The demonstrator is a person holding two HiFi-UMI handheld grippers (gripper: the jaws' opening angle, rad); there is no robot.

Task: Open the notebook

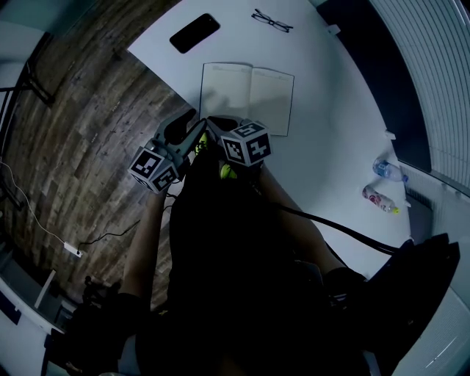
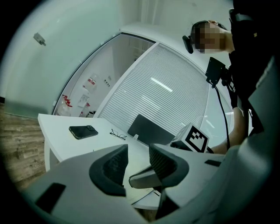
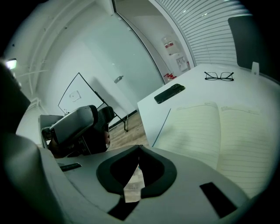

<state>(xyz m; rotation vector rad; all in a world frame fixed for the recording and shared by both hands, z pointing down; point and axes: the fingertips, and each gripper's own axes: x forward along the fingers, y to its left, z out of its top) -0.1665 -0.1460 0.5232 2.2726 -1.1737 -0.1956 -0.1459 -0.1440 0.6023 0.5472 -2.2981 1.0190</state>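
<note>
we see notebook (image 1: 247, 97) flat open, ruled cream pages | glossy black phone (image 1: 194, 33), thin wire glasses (image 1: 272, 20) far | left gripper (image 2: 138, 162) spread | right gripper (image 3: 139, 148) pressed together, empty

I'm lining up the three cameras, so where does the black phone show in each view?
Head view: the phone is at the top, left of centre, above the open notebook.
Left gripper view: phone left of centre, on the white table.
Right gripper view: phone above centre, beyond the notebook.
Shared landmark: the eyeglasses, lying near the phone in all three.
</note>
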